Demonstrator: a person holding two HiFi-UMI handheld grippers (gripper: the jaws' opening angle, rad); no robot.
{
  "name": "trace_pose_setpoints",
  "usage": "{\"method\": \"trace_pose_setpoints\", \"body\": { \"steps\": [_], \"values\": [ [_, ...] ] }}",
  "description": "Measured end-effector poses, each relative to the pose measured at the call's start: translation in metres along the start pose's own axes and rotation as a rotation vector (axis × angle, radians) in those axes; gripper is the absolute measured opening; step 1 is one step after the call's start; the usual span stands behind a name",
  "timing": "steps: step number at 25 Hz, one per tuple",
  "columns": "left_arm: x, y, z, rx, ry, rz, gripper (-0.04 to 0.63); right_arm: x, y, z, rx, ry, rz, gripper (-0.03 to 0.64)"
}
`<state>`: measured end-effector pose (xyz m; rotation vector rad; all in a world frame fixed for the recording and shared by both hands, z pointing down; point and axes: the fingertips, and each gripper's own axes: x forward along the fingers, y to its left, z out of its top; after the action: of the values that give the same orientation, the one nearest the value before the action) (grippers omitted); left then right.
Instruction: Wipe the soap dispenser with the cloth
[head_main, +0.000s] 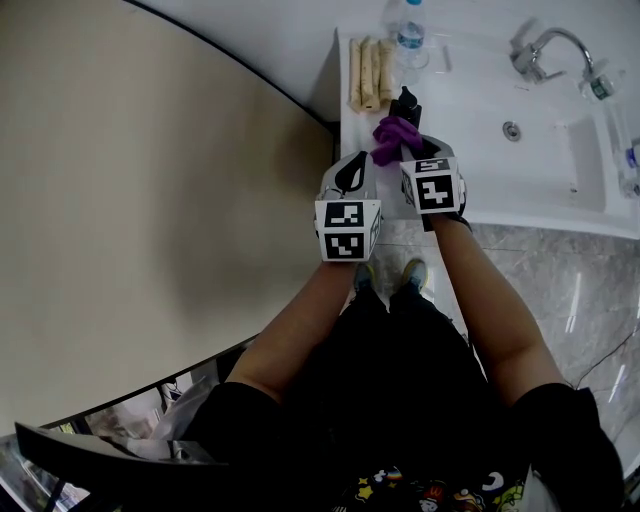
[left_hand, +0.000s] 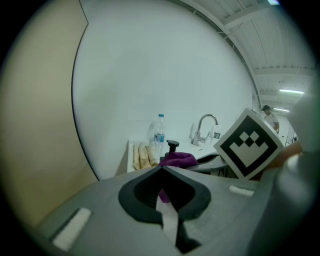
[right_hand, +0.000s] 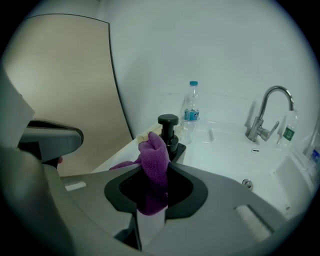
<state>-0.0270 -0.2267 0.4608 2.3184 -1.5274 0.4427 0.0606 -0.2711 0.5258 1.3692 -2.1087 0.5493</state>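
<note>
Between the grey plastic fingers of the right gripper (right_hand: 156, 167) stands a nubby purple cloth (right_hand: 152, 150). The fingers are clenched on it. Its bunched top pokes up past the tips like a soft knob, and a tail trails off to the fingers' left.

The left gripper (left_hand: 162, 169), of the same smooth grey plastic, has its fingers drawn together to a point. A sliver of the purple weave shows between them, so it appears to pinch an edge of the cloth as well.

Just beyond the right fingertips, partly behind the cloth, rises the glossy black soap dispenser (right_hand: 168, 131), with a round pump head on a narrow neck. Whether the cloth touches it cannot be told.

Past the left fingertips and a little to their left lie rolled beige towels (left_hand: 142, 156), side by side on the white glazed basin counter (right_hand: 225, 155). Farther out than the dispenser stands a clear plastic water bottle (right_hand: 190, 112) with a blue cap. Well to the right of the fingers a curved chrome tap (right_hand: 265, 115) arches over the bowl.
</note>
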Motion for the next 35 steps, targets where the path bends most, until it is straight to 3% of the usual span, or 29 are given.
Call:
{"method": "trace_pose_setpoints", "body": {
  "steps": [12, 21, 35],
  "values": [
    [0.015, -0.019, 0.010, 0.010, -0.006, -0.008, 0.001, -0.028, -0.065, 0.038, 0.023, -0.109, -0.078, 0.103],
    [0.014, -0.022, 0.016, 0.006, -0.017, 0.011, 0.001, -0.040, -0.066, 0.080, -0.012, -0.193, -0.066, 0.103],
    [0.012, -0.016, 0.005, -0.006, 0.008, 0.024, 0.001, -0.010, -0.043, 0.015, -0.012, -0.062, -0.025, 0.101]
  ]
}}
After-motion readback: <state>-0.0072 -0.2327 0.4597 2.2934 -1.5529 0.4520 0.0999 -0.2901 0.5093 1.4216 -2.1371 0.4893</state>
